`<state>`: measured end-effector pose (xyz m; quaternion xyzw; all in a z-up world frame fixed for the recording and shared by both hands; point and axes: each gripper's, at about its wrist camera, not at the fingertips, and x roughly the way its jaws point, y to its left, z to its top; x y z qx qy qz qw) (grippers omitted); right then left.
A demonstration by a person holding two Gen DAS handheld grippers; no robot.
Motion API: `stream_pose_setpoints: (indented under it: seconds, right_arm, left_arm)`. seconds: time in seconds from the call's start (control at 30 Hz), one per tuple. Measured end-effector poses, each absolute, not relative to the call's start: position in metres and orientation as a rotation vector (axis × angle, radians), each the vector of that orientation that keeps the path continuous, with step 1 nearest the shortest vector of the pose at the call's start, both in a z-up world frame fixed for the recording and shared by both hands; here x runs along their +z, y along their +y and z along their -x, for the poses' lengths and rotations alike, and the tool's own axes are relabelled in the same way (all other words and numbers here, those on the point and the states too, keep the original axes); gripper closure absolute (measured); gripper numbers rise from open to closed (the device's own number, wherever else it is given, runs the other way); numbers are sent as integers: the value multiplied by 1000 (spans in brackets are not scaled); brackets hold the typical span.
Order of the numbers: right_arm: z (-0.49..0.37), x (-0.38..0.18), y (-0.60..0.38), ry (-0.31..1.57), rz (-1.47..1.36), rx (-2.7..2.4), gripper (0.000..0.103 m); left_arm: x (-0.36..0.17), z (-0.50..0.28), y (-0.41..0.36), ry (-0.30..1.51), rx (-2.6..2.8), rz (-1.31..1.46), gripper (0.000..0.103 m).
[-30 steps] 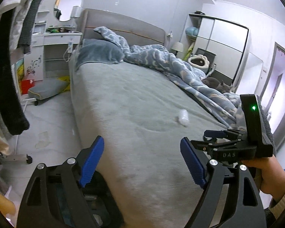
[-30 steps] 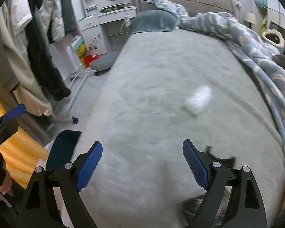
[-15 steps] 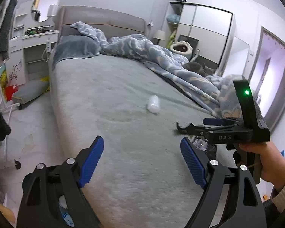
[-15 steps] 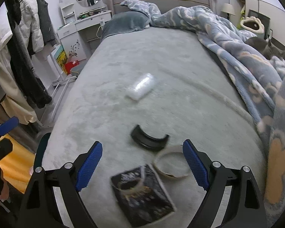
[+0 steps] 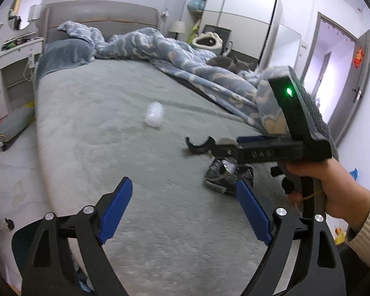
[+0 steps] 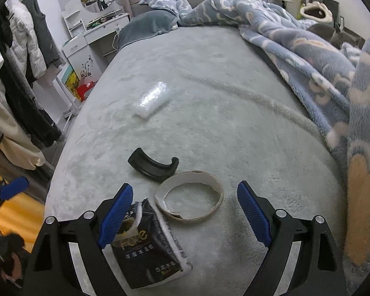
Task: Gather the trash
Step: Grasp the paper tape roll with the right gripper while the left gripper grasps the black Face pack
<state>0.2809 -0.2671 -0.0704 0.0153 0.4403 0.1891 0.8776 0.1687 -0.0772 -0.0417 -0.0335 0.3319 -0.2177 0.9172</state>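
Torn cardboard ring [image 6: 188, 195] on plush grey bedspread [image 6: 209, 74].

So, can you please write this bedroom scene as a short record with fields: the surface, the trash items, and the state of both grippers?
surface: grey fleece bed cover
trash 1: clear crumpled plastic wrapper
trash 2: black curved plastic piece
trash 3: empty cardboard tape ring
trash 4: black tissue pack
left gripper: jaws opening, nothing between
right gripper: open, above ring and pack

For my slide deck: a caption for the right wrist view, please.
Open right tool above a cardboard ring, black tissue pack and curved black piece on a grey bed.
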Motion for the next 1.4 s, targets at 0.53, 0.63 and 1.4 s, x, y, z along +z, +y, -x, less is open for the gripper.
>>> stream_pose_setpoints:
  seconds: [0.53, 0.63, 1.4]
  right_arm:
    - [-294, -85, -268, 1004, -9, 442, 37]
    - [-294, -88, -267, 1004, 17, 449, 39]
    - [-288, -65, -317, 905, -116, 489, 46]
  left_arm:
    - [-66, -189, -133, 767, -602, 1, 14]
    - [-69, -193, -141, 775, -613, -2, 14]
    - [-87, -213, -176, 807, -556, -57, 14]
